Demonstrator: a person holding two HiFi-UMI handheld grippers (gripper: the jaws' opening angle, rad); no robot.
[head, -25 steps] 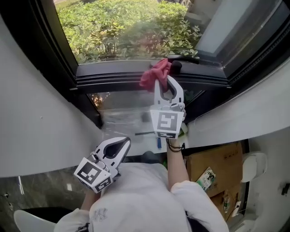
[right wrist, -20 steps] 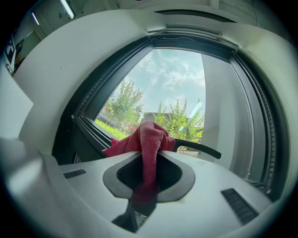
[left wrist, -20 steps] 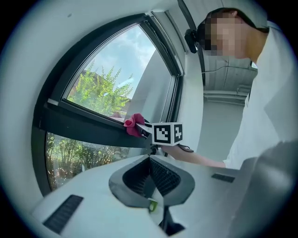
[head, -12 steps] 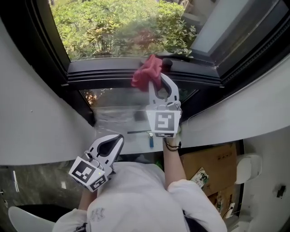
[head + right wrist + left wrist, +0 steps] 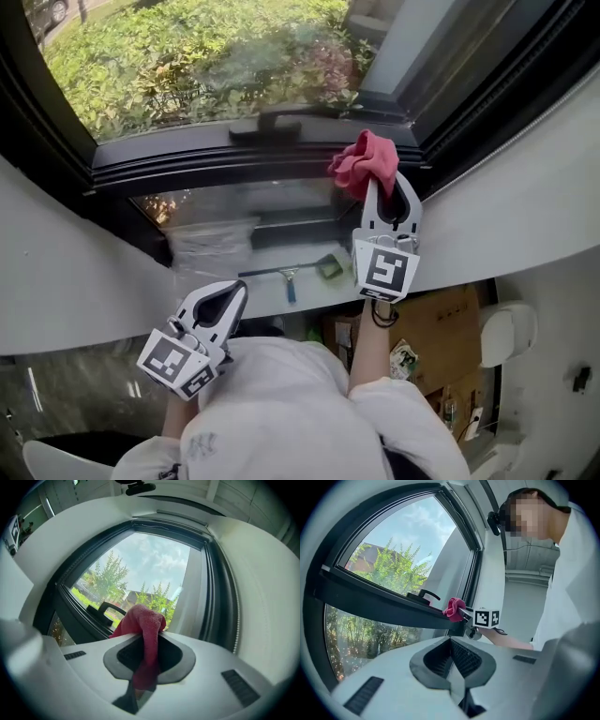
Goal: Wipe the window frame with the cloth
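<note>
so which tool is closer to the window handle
Right. The right tool, clamped on the cloth, is up at the window frame, just right of the window handle. The left tool is shut, empty and far below the handle.
</note>
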